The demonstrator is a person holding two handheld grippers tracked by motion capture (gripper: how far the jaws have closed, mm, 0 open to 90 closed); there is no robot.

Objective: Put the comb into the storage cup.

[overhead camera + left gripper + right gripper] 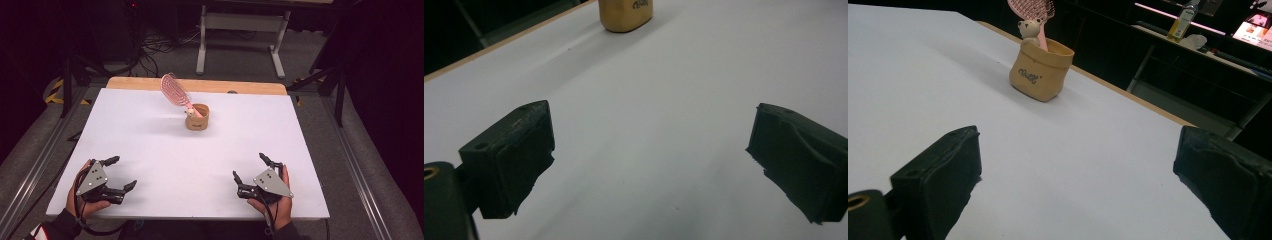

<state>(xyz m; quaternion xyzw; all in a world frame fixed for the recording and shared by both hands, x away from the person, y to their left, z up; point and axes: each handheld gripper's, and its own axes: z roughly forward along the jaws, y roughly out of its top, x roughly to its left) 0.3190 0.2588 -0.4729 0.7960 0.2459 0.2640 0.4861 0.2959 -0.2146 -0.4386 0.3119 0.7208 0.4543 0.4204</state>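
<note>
A small tan pouch-shaped holder (198,117) stands on the white table (150,145), toward the back middle. A pink hairbrush (175,90) with a small bear figure on its handle leans out of the holder to the left. The right gripper view has the holder (1040,71) and the brush (1032,9) far ahead; the left gripper view catches the holder's base (625,15) at the top. My left gripper (123,173) rests open near the front left edge, held by a hand. My right gripper (250,166) rests open near the front right. Nothing lies between either pair of jaws.
A wooden strip (200,85) runs along the table's far edge. Beyond it stands a grey metal table frame (242,30) on the floor with cables. A bottle (1180,22) sits on a dark bench far off in the right gripper view.
</note>
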